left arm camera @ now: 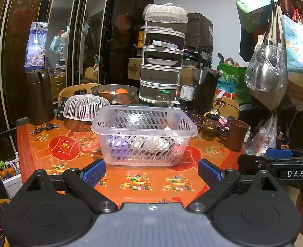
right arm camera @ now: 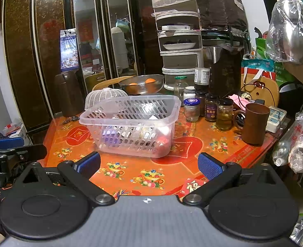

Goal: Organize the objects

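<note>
A clear slotted plastic basket [left arm camera: 144, 135] stands on the orange patterned table [left arm camera: 151, 183], with several small items inside; it also shows in the right wrist view [right arm camera: 131, 123]. My left gripper [left arm camera: 151, 174] is open and empty, a short way in front of the basket. My right gripper [right arm camera: 149, 165] is open and empty, in front of the basket and a little to its right. A red envelope [right arm camera: 192, 186] lies on the table by the right gripper's right finger. The right gripper's body also shows at the right edge of the left wrist view [left arm camera: 279, 164].
Behind the basket stand a white mesh food cover [left arm camera: 85, 107], a metal bowl with oranges [left arm camera: 114, 92] and a dark jug [left arm camera: 39, 96]. Several jars [right arm camera: 211, 109] and a brown cup [right arm camera: 255, 123] stand at the right. Keys [left arm camera: 44, 127] lie at the far left. Bags hang at the right.
</note>
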Motion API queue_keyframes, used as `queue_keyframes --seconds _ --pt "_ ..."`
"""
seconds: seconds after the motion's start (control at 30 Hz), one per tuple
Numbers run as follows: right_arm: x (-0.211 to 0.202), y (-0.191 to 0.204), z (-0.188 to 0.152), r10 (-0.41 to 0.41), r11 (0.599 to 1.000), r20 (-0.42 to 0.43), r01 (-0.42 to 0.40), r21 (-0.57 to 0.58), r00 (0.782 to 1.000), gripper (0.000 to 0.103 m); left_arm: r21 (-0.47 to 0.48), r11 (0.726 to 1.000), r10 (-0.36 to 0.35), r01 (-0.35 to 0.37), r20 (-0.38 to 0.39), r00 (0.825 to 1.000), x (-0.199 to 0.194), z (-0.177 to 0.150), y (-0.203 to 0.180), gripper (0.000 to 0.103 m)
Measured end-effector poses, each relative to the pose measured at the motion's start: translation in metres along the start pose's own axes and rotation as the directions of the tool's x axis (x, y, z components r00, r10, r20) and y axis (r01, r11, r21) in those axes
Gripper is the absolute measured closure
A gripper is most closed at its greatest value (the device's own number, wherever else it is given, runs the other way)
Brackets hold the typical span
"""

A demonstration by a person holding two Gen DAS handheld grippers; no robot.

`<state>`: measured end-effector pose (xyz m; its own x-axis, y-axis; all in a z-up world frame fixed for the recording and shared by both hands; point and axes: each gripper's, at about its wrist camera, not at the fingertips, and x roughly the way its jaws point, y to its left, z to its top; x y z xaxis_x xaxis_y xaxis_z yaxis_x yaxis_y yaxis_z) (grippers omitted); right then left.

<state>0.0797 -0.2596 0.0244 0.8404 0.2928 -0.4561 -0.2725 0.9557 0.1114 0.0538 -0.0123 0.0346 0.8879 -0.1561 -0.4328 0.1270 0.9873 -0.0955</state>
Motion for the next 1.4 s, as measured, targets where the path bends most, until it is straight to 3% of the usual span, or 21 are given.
queue_keyframes --seconds 1.4 --pt "0.0048 0.0 -0.0018 0.004 1.0 -0.02 -0.004 -0.001 1.0 0.0 -0.014 1.0 -0.009 0.009 -0.008 1.0 0.0047 -0.0006 -0.0011 0.005"
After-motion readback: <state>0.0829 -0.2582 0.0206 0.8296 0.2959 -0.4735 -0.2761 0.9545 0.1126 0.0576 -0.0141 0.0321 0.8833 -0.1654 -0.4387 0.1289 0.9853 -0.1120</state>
